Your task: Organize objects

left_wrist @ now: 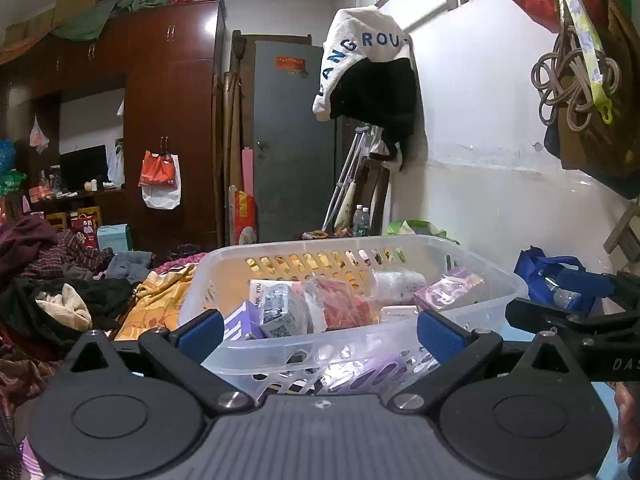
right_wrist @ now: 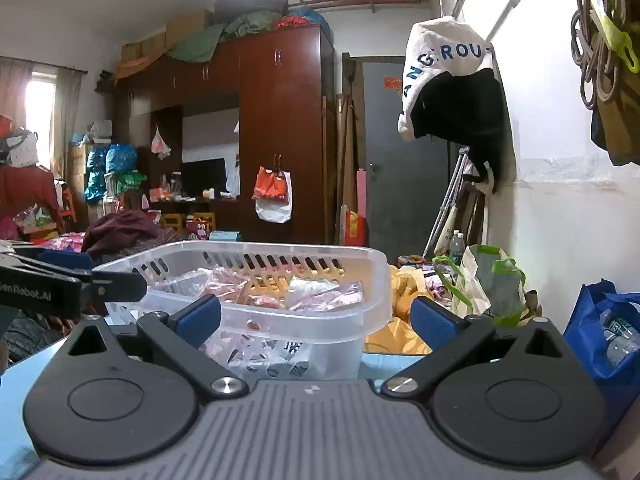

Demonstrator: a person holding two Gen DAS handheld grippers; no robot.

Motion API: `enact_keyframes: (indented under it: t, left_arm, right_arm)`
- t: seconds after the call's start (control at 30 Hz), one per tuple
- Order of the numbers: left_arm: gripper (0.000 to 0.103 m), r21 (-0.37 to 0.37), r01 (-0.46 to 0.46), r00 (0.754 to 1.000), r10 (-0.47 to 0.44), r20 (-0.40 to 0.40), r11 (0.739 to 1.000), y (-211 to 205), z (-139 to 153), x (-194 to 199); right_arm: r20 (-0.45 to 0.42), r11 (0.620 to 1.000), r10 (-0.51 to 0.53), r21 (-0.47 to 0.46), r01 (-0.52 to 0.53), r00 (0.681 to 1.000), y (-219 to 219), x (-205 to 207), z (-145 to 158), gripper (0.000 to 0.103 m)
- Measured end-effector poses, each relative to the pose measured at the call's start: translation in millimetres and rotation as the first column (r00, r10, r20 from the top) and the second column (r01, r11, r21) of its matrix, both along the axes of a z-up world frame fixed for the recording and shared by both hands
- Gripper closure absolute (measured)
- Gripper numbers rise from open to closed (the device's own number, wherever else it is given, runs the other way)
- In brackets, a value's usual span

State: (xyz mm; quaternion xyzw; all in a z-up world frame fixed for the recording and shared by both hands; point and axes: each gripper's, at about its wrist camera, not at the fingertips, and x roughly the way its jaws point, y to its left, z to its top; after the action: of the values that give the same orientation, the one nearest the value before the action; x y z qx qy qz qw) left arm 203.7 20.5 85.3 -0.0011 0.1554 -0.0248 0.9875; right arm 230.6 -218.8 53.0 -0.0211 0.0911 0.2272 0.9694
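the basket (left_wrist: 400, 246) sits in the lower middle of the left wrist view, just ahead of the left hand-held gripper (left_wrist: 320, 330), whose blue pads (left_wrist: 438, 334) are spread wide with nothing between them. in the right wrist view the same basket fills the lower centre-left, on a pale blue desk (right_wrist: 16, 372), and the right hand-held gripper (right_wrist: 316, 318) is likewise spread and empty, its left pad in front of the basket's near wall.

the basket is thin translucent plastic with slotted walls and a rolled rim; it looks light on its own but likely flexes when lifted by one side. the rim is the firmest place to pinch, and one grip on each opposite side would keep it level (the two grippers already flank it).

inside lie a small box (left_wrist: 280, 312), a red packet (left_wrist: 344, 300) in crinkly film and a purple pack (left_wrist: 448, 288). the film packets should be light and slippery, apt to slide from the pads, so a pinch across a folded edge seems safer. the box is stiff and can be taken across its narrow faces.
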Motion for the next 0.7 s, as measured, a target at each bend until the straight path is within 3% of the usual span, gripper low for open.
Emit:
enact_keyframes:
  t: [0.7]
  left_arm:
    - [0.0, -0.013, 0.004, 1.0, -0.004, -0.008, 1.0, -3.0, -2.5, 1.9]
  right_arm:
    - [0.001, 1.0, -0.001, -0.017, 0.001, 1.0, 0.8, -1.5, -1.6, 0.0]
